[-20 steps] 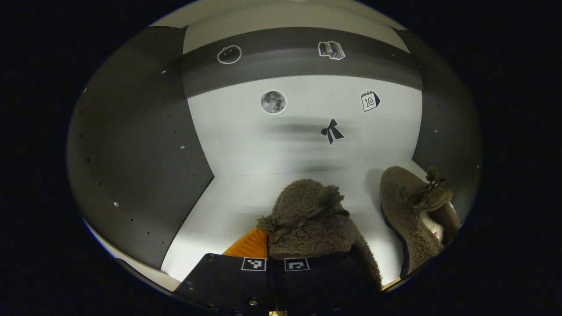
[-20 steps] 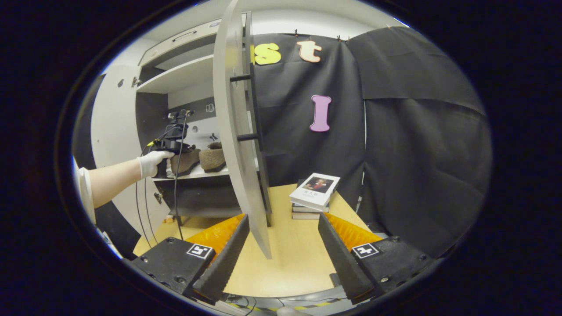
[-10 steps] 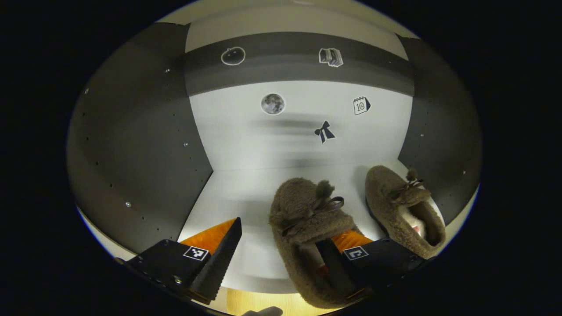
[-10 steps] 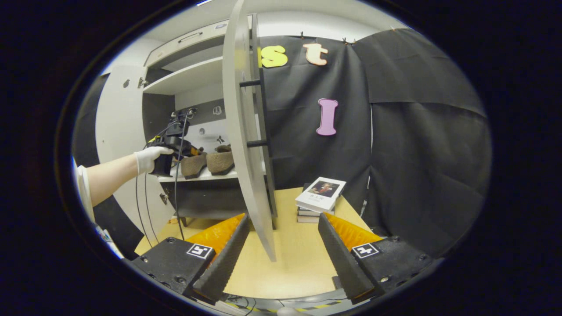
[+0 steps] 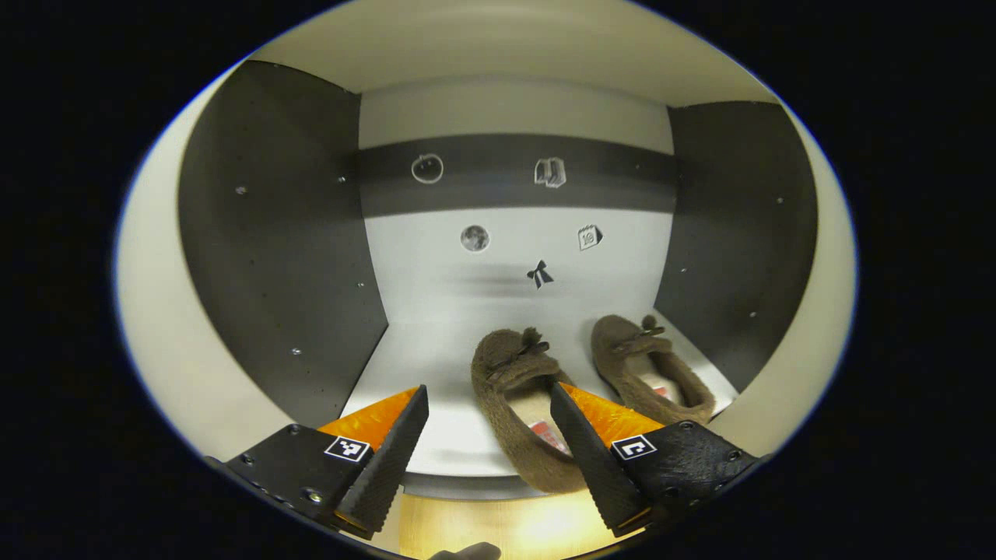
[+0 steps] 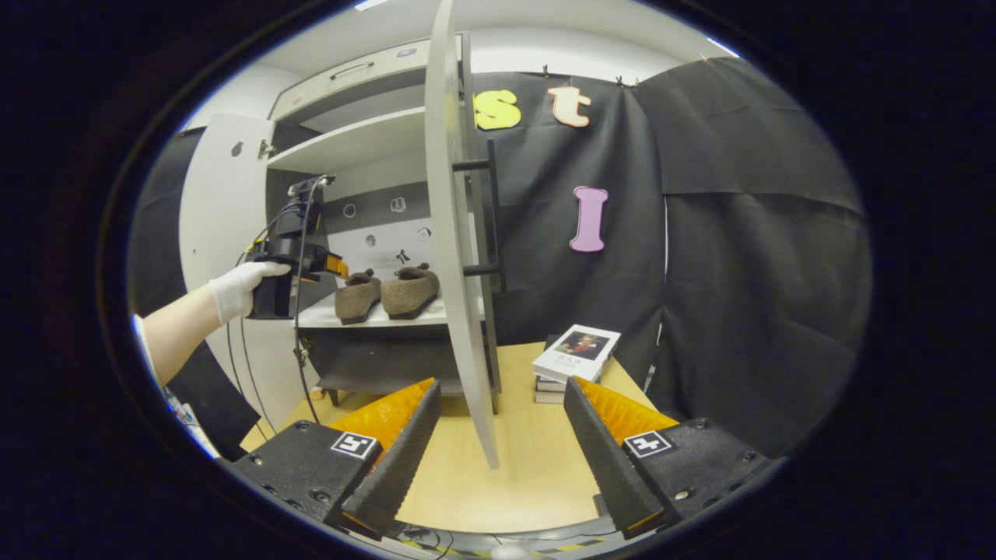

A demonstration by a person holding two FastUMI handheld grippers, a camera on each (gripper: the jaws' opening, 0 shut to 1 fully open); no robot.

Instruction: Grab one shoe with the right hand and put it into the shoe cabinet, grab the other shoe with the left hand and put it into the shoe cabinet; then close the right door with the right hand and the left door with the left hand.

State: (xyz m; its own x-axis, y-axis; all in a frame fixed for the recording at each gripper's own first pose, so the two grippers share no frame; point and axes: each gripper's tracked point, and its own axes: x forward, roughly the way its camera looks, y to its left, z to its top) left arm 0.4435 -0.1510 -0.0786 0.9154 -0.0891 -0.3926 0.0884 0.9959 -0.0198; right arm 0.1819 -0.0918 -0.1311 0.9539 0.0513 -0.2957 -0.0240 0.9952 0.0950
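Two brown fuzzy shoes stand side by side on the white cabinet shelf [image 5: 424,362]: the left shoe [image 5: 510,377] and the right shoe [image 5: 642,362]. My left gripper [image 5: 489,393] is open just in front of the shelf edge, with the left shoe's heel beyond its right finger and untouched. In the right gripper view, both shoes [image 6: 387,293] sit on the shelf, and a gloved hand [image 6: 237,281] holds the left gripper [image 6: 303,260] before them. My right gripper [image 6: 502,386] is open and holds nothing, low over the table, in front of the right door [image 6: 455,233], which stands open edge-on.
A stack of books [image 6: 576,356] lies on the wooden table [image 6: 529,467] right of the door. The left door [image 6: 208,202] stands open behind the hand. Cables hang from the left gripper. Dark side walls [image 5: 272,257] close in the shelf compartment.
My left gripper opened, let go of the left shoe on the shelf and drew back out of the compartment. The right gripper barely shifted and stayed open.
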